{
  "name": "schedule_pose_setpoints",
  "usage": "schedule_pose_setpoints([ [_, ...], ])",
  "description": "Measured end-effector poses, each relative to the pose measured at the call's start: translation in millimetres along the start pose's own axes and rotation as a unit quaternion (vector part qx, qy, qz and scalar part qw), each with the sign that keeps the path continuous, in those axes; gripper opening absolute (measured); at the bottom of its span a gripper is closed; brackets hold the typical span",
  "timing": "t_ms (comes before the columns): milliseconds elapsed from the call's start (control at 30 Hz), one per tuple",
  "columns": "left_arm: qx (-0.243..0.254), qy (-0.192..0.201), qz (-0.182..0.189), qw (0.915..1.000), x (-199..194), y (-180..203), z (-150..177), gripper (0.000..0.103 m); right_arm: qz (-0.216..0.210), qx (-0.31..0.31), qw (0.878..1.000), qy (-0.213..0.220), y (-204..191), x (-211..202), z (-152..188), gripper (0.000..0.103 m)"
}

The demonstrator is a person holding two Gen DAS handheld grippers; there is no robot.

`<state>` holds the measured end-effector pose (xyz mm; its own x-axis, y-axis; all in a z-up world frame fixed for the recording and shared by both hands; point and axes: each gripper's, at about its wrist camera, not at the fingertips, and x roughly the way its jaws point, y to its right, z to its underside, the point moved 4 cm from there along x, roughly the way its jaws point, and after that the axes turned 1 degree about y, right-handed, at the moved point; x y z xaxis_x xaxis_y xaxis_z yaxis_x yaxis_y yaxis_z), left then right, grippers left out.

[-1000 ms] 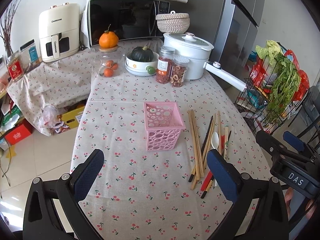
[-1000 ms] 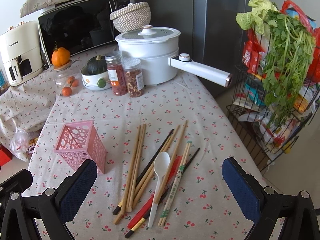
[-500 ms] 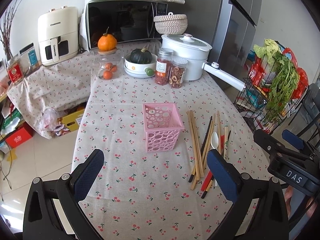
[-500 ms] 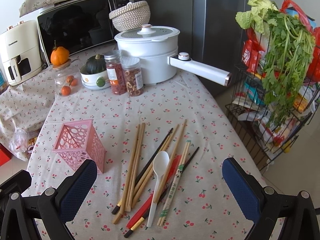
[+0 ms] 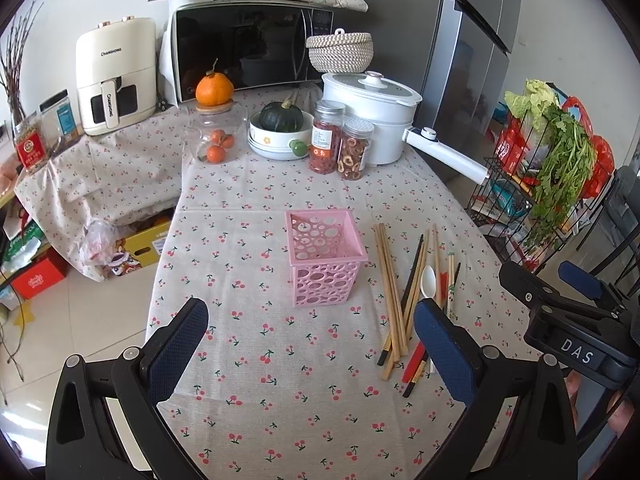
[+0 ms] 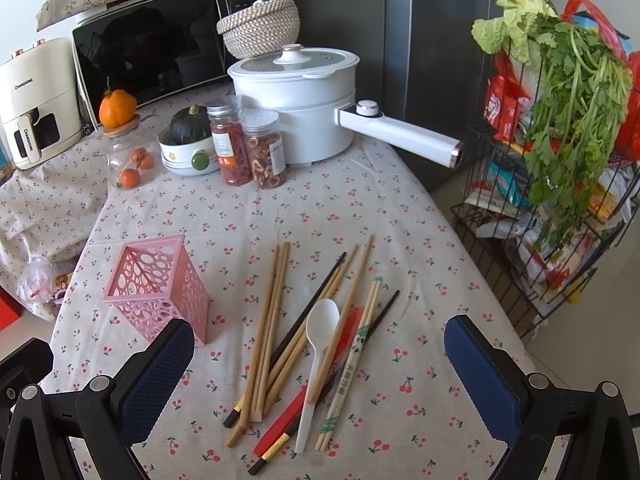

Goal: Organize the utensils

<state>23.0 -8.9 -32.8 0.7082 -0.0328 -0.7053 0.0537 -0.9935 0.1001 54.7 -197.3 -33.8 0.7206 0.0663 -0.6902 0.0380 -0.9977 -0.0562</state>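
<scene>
A pink perforated holder (image 5: 325, 256) (image 6: 158, 284) stands upright on the cherry-print tablecloth, empty as far as I can see. To its right lies a loose pile of chopsticks (image 5: 394, 292) (image 6: 272, 328), wooden, black and red, with a white plastic spoon (image 5: 428, 280) (image 6: 318, 352) among them. My left gripper (image 5: 308, 340) hangs open in front of the holder with nothing between its fingers. My right gripper (image 6: 320, 356) is open above the near end of the pile, empty; its body (image 5: 560, 320) shows at the right in the left wrist view.
At the back stand a white pot with a long handle (image 6: 304, 112), two jars (image 6: 252, 148), a bowl with a squash (image 5: 280, 128), a glass jar under an orange (image 5: 214, 128), a microwave (image 5: 248, 48) and an air fryer (image 5: 116, 76). A wire rack with greens (image 6: 560, 140) stands off the table's right edge.
Both grippers have drawn back and risen slightly, so the table looks a little farther away. Nothing on the table has moved.
</scene>
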Motion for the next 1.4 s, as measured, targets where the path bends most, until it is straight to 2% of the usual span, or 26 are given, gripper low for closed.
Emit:
schedule_pose_setpoints([
  [233, 0.000, 0.002, -0.002, 1.0000, 0, -1, -2, 0.103, 0.002, 0.004, 1.000, -0.004, 2, 2, 0, 0.103],
  [367, 0.004, 0.016, -0.011, 0.9998, 0, -1, -6, 0.103, 0.010, 0.010, 1.000, -0.006, 6, 4, -2, 0.103],
  [500, 0.014, 0.011, -0.003, 0.9998, 6, 3, -10, 0.103, -0.020, 0.031, 0.999, -0.024, 13, 9, -2, 0.103],
  [600, 0.023, -0.010, 0.002, 0.9997, 16, 9, -13, 0.103, -0.014, 0.032, 0.999, -0.036, 19, 15, -3, 0.103],
  [700, 0.048, -0.053, 0.021, 0.9972, 26, 20, -16, 0.103, -0.012, 0.040, 0.998, -0.056, 29, 21, -3, 0.103],
  [833, 0.056, -0.079, 0.044, 0.9944, 33, 36, -20, 0.102, -0.045, 0.071, 0.991, -0.103, 46, 26, -7, 0.103],
  [900, 0.055, -0.100, 0.057, 0.9919, 39, 47, -24, 0.093, -0.059, 0.094, 0.988, -0.111, 55, 27, -12, 0.103],
  [1033, 0.068, -0.125, 0.080, 0.9865, 54, 75, -33, 0.086, -0.072, 0.146, 0.979, -0.126, 76, 41, -20, 0.102],
  [1167, 0.081, -0.155, 0.094, 0.9801, 82, 103, -38, 0.078, -0.079, 0.168, 0.971, -0.153, 96, 67, -18, 0.086],
  [1233, 0.082, -0.179, 0.098, 0.9755, 102, 116, -34, 0.067, -0.085, 0.175, 0.968, -0.162, 105, 80, -14, 0.072],
  [1300, 0.085, -0.200, 0.104, 0.9705, 124, 130, -28, 0.052, -0.085, 0.174, 0.965, -0.177, 111, 93, -8, 0.054],
  [1400, 0.094, -0.223, 0.100, 0.9651, 158, 145, -19, 0.041, -0.083, 0.171, 0.964, -0.188, 120, 105, -3, 0.052],
])
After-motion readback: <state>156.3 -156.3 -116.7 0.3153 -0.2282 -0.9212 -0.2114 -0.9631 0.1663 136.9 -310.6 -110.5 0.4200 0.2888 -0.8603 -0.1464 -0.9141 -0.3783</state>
